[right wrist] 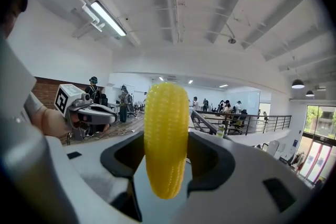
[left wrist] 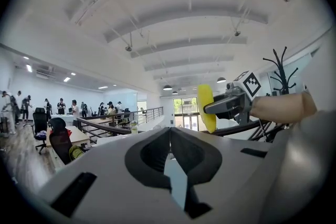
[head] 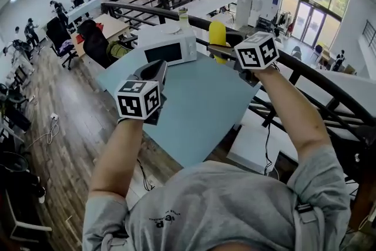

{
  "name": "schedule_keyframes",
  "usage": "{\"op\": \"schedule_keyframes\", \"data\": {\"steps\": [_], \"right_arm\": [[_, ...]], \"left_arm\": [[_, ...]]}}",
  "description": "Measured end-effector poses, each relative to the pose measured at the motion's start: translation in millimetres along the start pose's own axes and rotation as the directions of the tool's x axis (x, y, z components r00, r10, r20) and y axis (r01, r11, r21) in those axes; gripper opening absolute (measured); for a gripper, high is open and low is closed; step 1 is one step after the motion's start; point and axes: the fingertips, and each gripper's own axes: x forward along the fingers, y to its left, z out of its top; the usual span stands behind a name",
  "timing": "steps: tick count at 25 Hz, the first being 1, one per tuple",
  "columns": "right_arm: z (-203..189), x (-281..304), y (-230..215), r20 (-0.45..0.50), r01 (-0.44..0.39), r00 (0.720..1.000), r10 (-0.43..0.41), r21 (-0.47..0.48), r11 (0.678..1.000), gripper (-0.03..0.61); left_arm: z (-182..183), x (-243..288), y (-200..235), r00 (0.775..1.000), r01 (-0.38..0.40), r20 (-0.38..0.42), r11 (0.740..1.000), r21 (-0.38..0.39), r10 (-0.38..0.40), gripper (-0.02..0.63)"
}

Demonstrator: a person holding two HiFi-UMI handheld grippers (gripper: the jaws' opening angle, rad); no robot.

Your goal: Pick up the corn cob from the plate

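Above the blue bench (head: pixel 200 109), the right gripper (right wrist: pixel 166 162) holds the yellow corn cob (right wrist: pixel 166 139) upright, its fingers (right wrist: pixel 118 157) clamped on the cob's sides with the top rising clear, while the left gripper (left wrist: pixel 169 136), fingers (left wrist: pixel 149 155) pressed together and empty, hovers near a white microwave (head: pixel 170 49).

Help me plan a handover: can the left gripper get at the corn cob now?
Probably yes: the corn cob is clamped in the right gripper, with open air between it and the shut left gripper.
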Motion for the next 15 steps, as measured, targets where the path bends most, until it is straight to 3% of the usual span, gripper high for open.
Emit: {"op": "schedule_keyframes", "data": {"steps": [15], "right_arm": [[-37,122,102,-0.028,0.044,0.999,-0.041,0.09,0.995,0.259]], "left_arm": [[-85,-61,118,0.99,0.123,-0.061,0.992,-0.031,-0.124,0.018]]}}
